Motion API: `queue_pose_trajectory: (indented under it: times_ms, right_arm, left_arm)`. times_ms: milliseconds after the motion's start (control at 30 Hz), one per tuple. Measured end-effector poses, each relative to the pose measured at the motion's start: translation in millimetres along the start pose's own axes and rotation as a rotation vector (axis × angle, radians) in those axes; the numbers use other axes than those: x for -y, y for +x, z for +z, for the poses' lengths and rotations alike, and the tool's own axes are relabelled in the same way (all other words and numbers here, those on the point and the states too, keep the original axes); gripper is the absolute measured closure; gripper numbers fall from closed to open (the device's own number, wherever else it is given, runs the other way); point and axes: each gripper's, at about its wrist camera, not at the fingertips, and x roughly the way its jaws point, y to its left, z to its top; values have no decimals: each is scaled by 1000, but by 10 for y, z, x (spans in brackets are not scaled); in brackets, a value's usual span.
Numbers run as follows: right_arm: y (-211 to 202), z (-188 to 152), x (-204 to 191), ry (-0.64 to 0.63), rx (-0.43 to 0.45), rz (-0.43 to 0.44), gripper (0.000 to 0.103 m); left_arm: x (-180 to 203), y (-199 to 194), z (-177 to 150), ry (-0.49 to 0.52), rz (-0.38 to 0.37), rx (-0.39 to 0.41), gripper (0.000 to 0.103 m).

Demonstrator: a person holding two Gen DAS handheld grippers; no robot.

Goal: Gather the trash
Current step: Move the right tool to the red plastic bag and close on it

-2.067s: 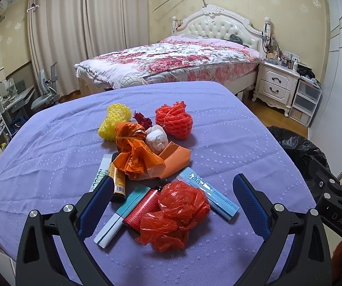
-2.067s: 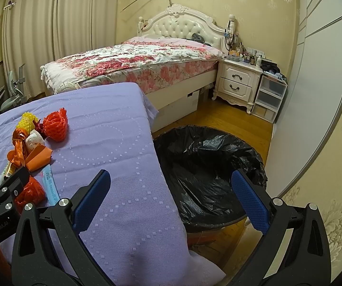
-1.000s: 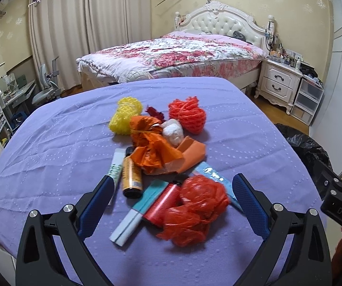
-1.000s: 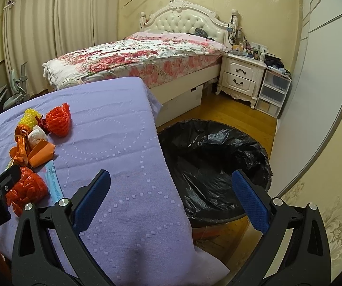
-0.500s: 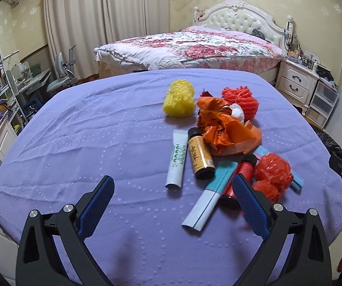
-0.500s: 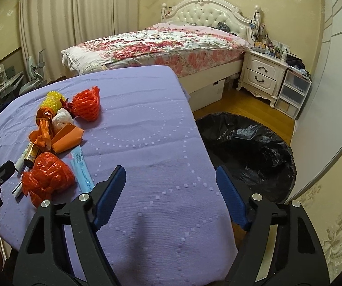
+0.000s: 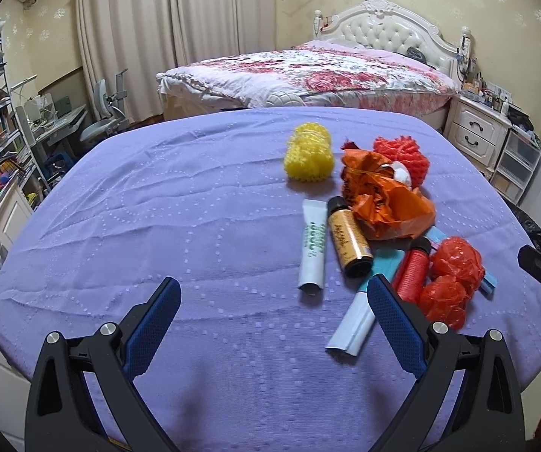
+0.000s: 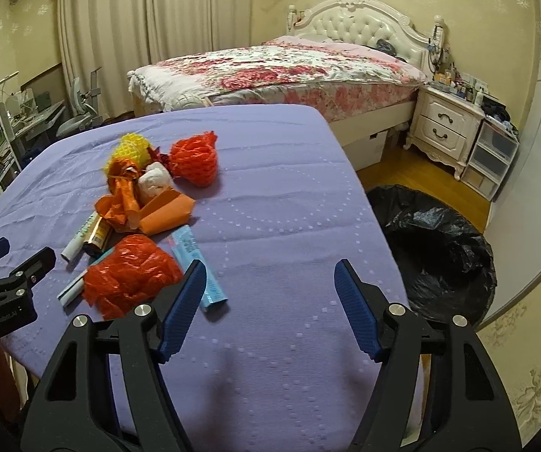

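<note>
- My left gripper (image 7: 270,301) hangs over the near part of the purple-covered table (image 7: 164,203), jaws spread wide with only bare cloth between them.
- My right gripper (image 8: 270,282) has just been narrowing its jaws; they stand at a middling gap with nothing between them, over bare cloth near the table's right edge.
- In the left wrist view the trash sits in a cluster at about two o'clock from the left gripper.
- The yellow foam net (image 7: 310,158) lies farthest out at roughly one o'clock, with the red foam net (image 7: 408,154) to its right.
- The crumpled orange bag (image 7: 383,199) lies in front of the nets, touching a small white wad (image 7: 402,173).
- The white tube (image 7: 312,243) and the gold bottle (image 7: 347,241) lie side by side, nearer to me than the orange bag.
- The red bottle (image 7: 413,271) and a teal-and-white box (image 7: 360,312) lie just beside the left gripper's right finger (image 7: 394,316).
- The crumpled red bag (image 7: 451,282) sits at three o'clock, over the pale blue tube (image 8: 198,263).
- In the right wrist view that red bag is at ten o'clock, just beside my right gripper's left finger.
- The black-lined bin (image 8: 440,248) stands on the floor at two o'clock from the right gripper, beside the table's edge.
</note>
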Motion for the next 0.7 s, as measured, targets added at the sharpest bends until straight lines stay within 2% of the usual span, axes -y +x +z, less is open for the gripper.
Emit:
queue_pose_trajectory:
  times_ms: [233,367,533,567,667,700]
  right_arm:
    - [13,43,-493,-83,-6,92,34]
    - [67,32,-673,-112,-19,102,34]
    - [149,-5,-753,-118,-51,106,34]
    - [148,-4,-757,-116,-53,112,36]
    - [136,-9,-769,-118,-60,155,59]
    - [130,-15,-774,-117,-61,160,60]
  left_arm:
    - [-290,-40,-8,-32,44,14,7]
    - [-436,-40,-34,-43,72,25,7]
    - [-588,-4,-92,-67,69,12,7]
    - [-606,5,-101,-72,66,9,7]
    - [-630,37,-115,-88,51,2,7]
    - [-634,42,-120,-91,45,1,7]
